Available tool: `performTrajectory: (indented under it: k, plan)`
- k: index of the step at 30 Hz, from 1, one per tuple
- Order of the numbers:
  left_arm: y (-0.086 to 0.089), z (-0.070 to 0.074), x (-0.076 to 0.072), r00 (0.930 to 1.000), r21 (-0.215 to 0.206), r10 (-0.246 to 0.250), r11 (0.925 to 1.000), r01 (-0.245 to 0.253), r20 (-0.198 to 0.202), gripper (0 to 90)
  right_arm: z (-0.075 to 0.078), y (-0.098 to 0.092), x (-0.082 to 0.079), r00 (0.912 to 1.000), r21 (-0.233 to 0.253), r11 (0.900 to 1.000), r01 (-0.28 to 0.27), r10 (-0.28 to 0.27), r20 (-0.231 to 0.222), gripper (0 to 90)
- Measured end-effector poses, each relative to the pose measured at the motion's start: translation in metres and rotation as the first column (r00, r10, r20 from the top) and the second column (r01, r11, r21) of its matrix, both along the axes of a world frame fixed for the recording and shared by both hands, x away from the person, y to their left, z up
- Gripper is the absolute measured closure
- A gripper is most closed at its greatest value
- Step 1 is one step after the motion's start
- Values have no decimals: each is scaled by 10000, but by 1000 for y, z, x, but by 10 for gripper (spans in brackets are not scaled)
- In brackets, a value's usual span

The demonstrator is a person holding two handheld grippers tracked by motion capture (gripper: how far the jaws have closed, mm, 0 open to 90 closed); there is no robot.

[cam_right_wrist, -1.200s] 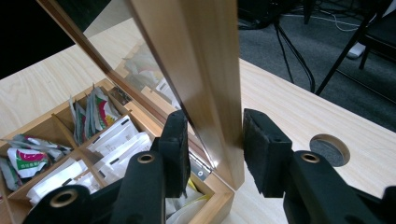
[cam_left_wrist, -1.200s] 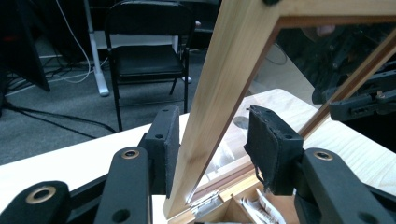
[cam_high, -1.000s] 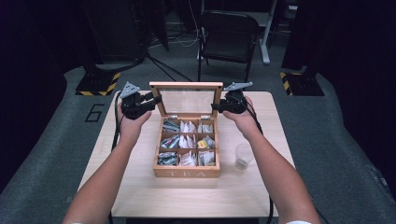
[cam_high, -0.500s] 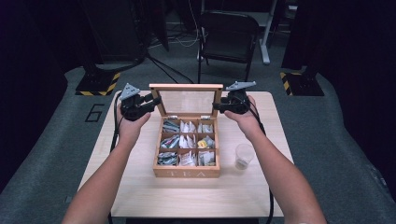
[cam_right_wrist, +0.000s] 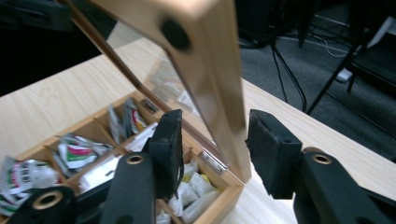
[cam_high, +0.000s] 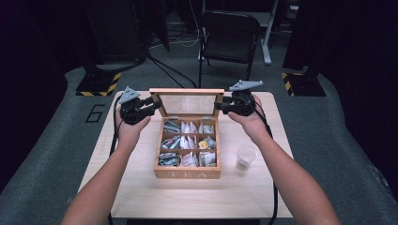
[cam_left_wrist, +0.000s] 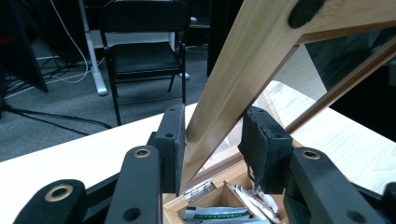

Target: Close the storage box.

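Wooden lid [cam_high: 186, 91] upright, each side edge between wide-spread left [cam_left_wrist: 215, 149] and right [cam_right_wrist: 212, 149] fingers

We see a dark room with grey carpet [cam_high: 56, 154], 1 black folding chair [cam_high: 230, 35] beyond the pale wooden bench [cam_high: 141, 187], cables [cam_high: 169, 70] trailing across the floor, and 2 yellow-and-black striped bases [cam_high: 98, 84].

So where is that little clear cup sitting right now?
In the high view the clear cup stands on the table, just right of the tea box, under the person's right forearm.
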State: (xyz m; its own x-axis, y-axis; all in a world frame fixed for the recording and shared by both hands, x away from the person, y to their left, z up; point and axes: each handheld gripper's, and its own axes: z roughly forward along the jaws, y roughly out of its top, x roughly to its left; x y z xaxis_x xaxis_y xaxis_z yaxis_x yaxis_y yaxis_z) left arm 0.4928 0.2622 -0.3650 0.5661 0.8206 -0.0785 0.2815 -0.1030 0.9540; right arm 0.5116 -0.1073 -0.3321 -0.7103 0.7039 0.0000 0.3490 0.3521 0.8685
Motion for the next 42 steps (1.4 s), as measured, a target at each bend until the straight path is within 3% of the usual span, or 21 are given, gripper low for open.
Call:
performTrajectory:
  k: [9,22,29,42]
  plan:
    - [2,-2,-8,9998,76,-180,9998,181,-95,600,16,1,-21,9976,-170,9999,20,-8,697,583]
    - [5,-5,-16,9986,14,-405,9992,406,-348,591,16,0,-30,9991,-95,9999,-100,104,399,598]
    - [6,4,-30,9983,202,-574,9981,576,-131,588,12,-1,-37,9985,-171,9996,-222,230,492,594]
    - [8,13,-51,9970,168,-748,9971,745,203,587,5,-3,-46,9987,8,9997,-226,226,468,583]
